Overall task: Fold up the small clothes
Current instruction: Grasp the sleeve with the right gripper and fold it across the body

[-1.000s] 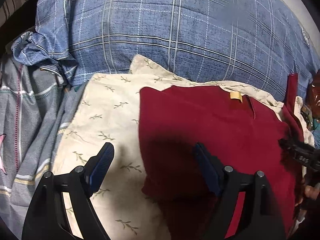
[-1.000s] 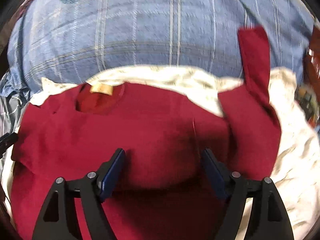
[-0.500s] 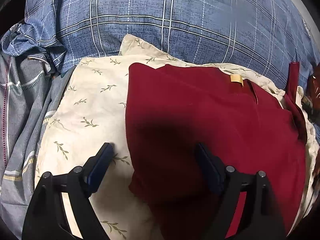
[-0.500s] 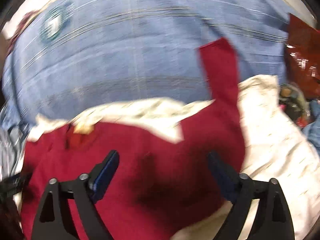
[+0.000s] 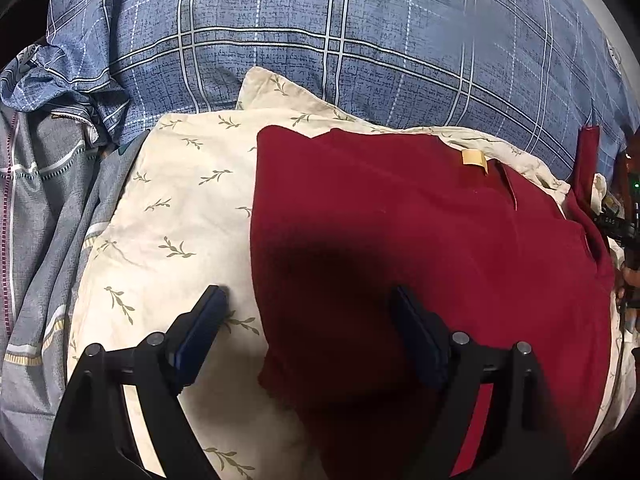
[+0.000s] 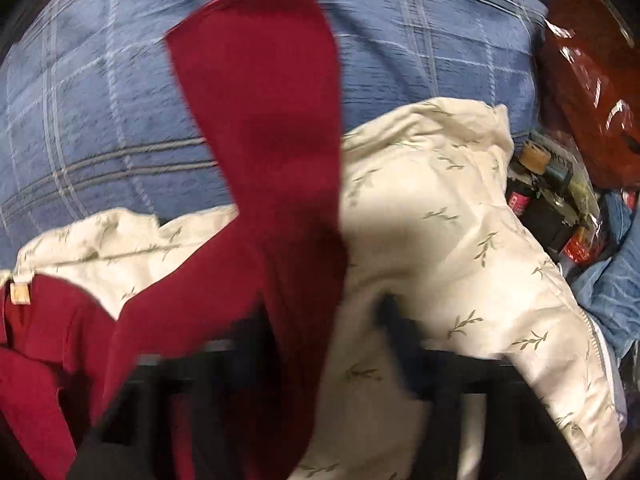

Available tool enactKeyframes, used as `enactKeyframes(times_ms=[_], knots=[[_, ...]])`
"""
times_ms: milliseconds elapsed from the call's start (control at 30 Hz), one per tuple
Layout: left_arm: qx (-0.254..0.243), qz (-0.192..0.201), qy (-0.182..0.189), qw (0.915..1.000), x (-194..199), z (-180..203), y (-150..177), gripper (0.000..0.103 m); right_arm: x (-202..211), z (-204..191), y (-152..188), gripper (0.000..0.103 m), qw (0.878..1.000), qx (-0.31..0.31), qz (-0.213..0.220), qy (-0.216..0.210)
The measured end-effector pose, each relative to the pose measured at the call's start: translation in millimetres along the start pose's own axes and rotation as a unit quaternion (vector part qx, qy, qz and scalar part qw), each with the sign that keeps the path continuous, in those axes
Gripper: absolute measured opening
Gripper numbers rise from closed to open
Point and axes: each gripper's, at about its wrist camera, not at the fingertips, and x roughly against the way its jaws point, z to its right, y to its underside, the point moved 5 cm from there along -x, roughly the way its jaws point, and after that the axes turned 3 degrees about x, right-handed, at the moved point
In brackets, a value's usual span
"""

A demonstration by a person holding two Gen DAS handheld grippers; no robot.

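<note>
Left wrist view, garment: a dark red top lies flat on a cream leaf-print cloth, its tan neck label toward the far right, and its body runs from there down toward the camera.
Left wrist view, tongs: the left gripper hangs over the top's left edge, jaws wide apart and gripping nothing; one finger is above the cream cloth, the other above the red fabric.
Left wrist view, only here: the top's straight left edge, and a grey striped cloth at far left.
Right wrist view, garment: the red top's sleeve stretches upward over the blue plaid bedding.
Right wrist view, tongs: the right gripper is blurred, jaws closing with sleeve fabric between them; I cannot tell whether the pads already press it.
Right wrist view, only here: a heap of small bottles and packets beside the cream cloth's right edge, and a glossy red-brown bag behind it.
</note>
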Motion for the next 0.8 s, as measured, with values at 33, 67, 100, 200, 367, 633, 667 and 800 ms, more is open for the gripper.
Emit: enactKeyframes(times_ms=[33, 67, 100, 200, 367, 633, 667, 800], knots=[[0.001, 0.0, 0.0, 1.0, 1, 0, 0, 0.085, 7, 2, -1, 0.021, 1.0, -0.009, 0.008, -0.017], [0.002, 0.001, 0.0, 1.0, 2, -2, -1, 0.085, 17, 2, -2, 0.007, 0.999, -0.016, 0.017, -0.042], [0.006, 0.003, -0.001, 1.0, 3, -4, -3, 0.085, 30, 0, -4, 0.007, 0.997, -0.02, 0.025, -0.072], [0.032, 0.013, 0.001, 0.9994, 10, -16, -9, 0.084, 71, -18, -7, 0.007, 0.989, -0.011, 0.051, -0.135], [0.082, 0.025, 0.014, 0.9962, 19, -35, -16, 0.084, 134, -77, -10, 0.008, 0.973, 0.039, 0.093, -0.205], [0.085, 0.048, 0.016, 0.9951, 31, -39, -21, 0.084, 168, -224, 57, 0.007, 0.927, 0.173, 0.045, -0.33], [0.084, 0.049, 0.014, 0.9952, 30, -39, -21, 0.084, 167, -242, 75, 0.01, 0.92, 0.202, 0.036, -0.335], [0.086, 0.042, 0.015, 0.9953, 28, -39, -19, 0.084, 142, -269, 128, 0.036, 0.912, 0.222, -0.02, -0.344]])
